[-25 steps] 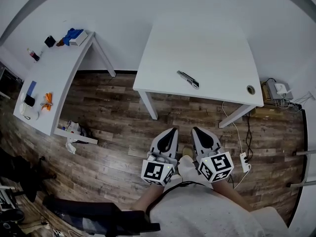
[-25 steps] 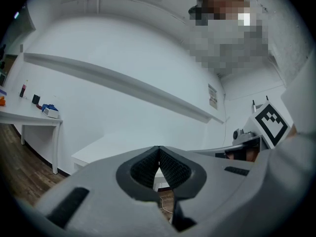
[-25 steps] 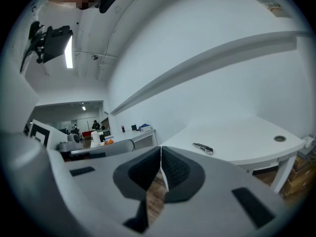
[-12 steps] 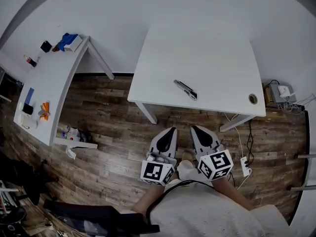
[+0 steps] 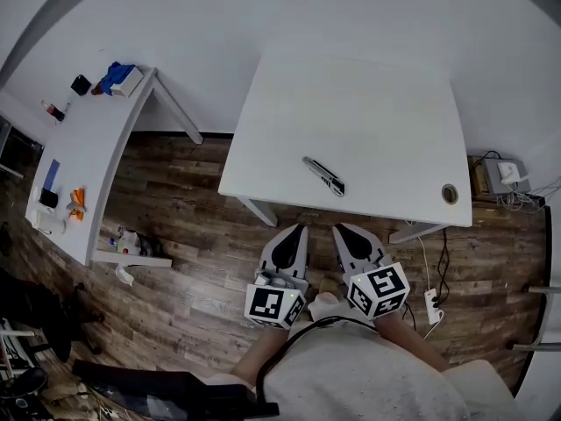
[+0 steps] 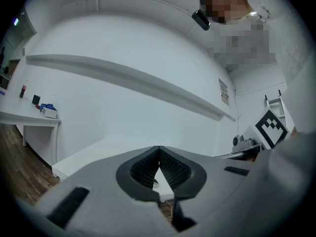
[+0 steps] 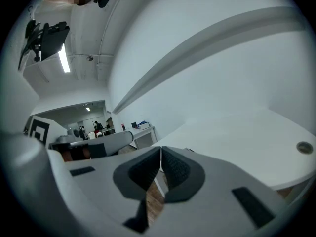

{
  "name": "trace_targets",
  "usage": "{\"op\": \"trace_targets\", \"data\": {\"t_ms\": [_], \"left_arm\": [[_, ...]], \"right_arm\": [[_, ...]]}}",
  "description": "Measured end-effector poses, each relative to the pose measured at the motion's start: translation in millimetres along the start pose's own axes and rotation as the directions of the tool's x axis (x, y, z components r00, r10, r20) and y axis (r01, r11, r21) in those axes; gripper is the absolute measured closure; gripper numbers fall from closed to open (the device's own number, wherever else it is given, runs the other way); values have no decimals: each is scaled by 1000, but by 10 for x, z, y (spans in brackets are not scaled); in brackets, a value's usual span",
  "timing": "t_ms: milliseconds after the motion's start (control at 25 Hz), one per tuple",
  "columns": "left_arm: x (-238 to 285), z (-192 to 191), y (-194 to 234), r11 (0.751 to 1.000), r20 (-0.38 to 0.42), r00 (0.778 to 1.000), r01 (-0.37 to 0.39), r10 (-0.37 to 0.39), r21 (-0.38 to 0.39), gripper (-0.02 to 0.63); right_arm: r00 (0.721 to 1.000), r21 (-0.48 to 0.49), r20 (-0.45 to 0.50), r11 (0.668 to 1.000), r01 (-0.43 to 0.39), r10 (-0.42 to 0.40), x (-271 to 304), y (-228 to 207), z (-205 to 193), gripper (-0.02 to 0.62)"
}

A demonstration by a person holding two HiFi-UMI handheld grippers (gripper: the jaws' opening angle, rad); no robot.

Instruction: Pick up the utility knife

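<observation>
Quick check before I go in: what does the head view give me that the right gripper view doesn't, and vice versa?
Head view only: the utility knife lying plainly near the front edge of the white table, and the power strip on the floor. Right gripper view only: the right gripper with its jaws pressed together and nothing between them; a dark speck beside them may be the knife. Both: the table and its cable hole.
</observation>
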State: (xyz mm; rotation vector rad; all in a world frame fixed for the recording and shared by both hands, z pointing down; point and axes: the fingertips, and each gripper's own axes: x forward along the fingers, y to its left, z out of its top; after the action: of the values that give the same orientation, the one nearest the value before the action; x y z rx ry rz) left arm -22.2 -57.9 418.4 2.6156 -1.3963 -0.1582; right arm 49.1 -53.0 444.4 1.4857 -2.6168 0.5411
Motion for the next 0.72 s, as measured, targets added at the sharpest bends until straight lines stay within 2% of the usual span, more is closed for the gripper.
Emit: {"op": "trace_targets", "data": {"t_ms": [240, 720], "left_arm": [[150, -29, 4, 1000, -8, 1000, -19, 19, 13, 598], [259, -222, 33, 1000, -60, 998, -31, 31, -4, 598]], "right_arm": [[1000, 11, -8, 1000, -16, 16, 92, -207, 37, 588], [998, 31, -49, 999, -43, 45, 163, -348, -92, 588]]}}
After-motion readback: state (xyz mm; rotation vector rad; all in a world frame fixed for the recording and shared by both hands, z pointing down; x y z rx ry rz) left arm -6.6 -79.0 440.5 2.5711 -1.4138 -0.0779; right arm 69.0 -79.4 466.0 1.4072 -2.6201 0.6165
